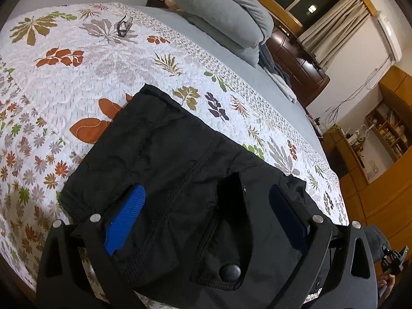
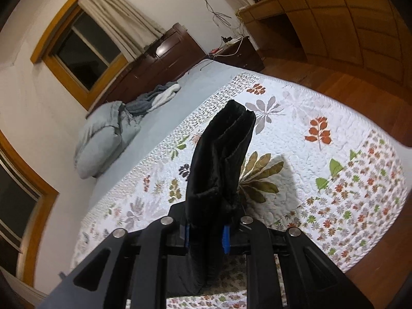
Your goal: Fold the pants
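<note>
The black pants [image 1: 164, 170] lie folded into a thick bundle on the floral quilt [image 1: 77, 82]; a pocket flap with a snap button [image 1: 230, 272] faces up. My left gripper [image 1: 206, 221] is open, its blue pads [image 1: 126, 221] spread wide over the bundle near the waist end. In the right wrist view, my right gripper [image 2: 206, 237] is shut on the folded edge of the pants [image 2: 221, 159], which stand up on edge between the fingers above the quilt [image 2: 334, 154].
Glasses [image 1: 125, 25] lie on the quilt at the far side. Grey pillows and bedding [image 1: 226, 18] are stacked at the head of the bed. A dark wooden headboard [image 2: 164, 59], windows, wooden cabinets and floor [image 2: 347, 82] surround the bed.
</note>
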`<action>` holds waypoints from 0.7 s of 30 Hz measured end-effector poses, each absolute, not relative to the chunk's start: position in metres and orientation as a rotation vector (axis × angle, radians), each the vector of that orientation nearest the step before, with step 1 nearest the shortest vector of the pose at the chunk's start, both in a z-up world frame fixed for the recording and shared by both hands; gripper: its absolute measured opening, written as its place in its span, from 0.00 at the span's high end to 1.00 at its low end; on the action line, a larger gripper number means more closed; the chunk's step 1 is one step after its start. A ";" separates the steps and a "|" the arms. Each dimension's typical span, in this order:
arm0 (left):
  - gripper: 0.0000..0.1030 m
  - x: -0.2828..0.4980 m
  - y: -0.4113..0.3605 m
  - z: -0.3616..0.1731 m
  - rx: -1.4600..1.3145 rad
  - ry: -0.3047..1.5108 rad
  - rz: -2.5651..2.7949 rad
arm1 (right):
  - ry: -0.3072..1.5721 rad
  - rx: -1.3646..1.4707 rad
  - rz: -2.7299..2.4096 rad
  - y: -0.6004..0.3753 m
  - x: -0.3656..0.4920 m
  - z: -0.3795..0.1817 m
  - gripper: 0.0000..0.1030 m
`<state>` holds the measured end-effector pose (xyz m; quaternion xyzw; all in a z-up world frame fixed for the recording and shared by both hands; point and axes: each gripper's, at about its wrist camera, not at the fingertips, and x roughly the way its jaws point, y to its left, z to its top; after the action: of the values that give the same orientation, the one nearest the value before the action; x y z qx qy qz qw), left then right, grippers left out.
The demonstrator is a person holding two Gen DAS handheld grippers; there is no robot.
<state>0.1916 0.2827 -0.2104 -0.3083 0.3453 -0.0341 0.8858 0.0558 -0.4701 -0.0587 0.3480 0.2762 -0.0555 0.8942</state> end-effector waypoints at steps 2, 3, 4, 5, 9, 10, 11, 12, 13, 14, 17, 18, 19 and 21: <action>0.06 0.190 0.282 -0.210 -0.640 0.713 -0.065 | 0.581 0.678 -0.128 -0.460 0.058 -0.052 0.83; 0.06 0.190 0.281 -0.210 -0.636 0.712 -0.060 | 0.582 0.663 -0.130 -0.457 0.059 -0.050 0.83; 0.06 0.190 0.278 -0.210 -0.625 0.713 -0.053 | 0.582 0.647 -0.130 -0.454 0.060 -0.047 0.83; 0.06 0.191 0.276 -0.209 -0.612 0.717 -0.046 | 0.583 0.625 -0.129 -0.449 0.061 -0.043 0.83; 0.05 0.193 0.273 -0.210 -0.589 0.720 -0.034 | 0.584 0.553 -0.132 -0.434 0.066 -0.033 0.83; 0.04 0.193 0.273 -0.210 -0.586 0.719 -0.032 | 0.584 0.539 -0.131 -0.431 0.067 -0.031 0.83; 0.04 0.193 0.273 -0.210 -0.583 0.719 -0.029 | 0.582 0.523 -0.130 -0.428 0.068 -0.029 0.83; 0.04 0.193 0.272 -0.210 -0.578 0.719 -0.026 | 0.581 0.510 -0.128 -0.425 0.069 -0.027 0.83; 0.04 0.193 0.272 -0.210 -0.576 0.720 -0.024 | 0.581 0.504 -0.127 -0.424 0.070 -0.026 0.83; 0.04 0.194 0.272 -0.210 -0.573 0.721 -0.022 | 0.580 0.491 -0.126 -0.422 0.071 -0.025 0.83; 0.04 0.195 0.269 -0.210 -0.554 0.729 -0.011 | 0.575 0.459 -0.125 -0.417 0.072 -0.022 0.83; 0.04 0.196 0.268 -0.211 -0.548 0.731 -0.007 | 0.572 0.450 -0.122 -0.415 0.072 -0.022 0.83; 0.04 0.196 0.268 -0.211 -0.545 0.733 -0.003 | 0.569 0.441 -0.122 -0.414 0.072 -0.021 0.83; 0.04 0.196 0.266 -0.211 -0.541 0.735 0.004 | 0.563 0.418 -0.123 -0.411 0.073 -0.020 0.83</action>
<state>0.1964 0.2665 -0.2108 -0.2611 0.3548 0.0018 0.8977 0.0735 -0.4114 -0.0199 0.2047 0.2756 -0.0603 0.9373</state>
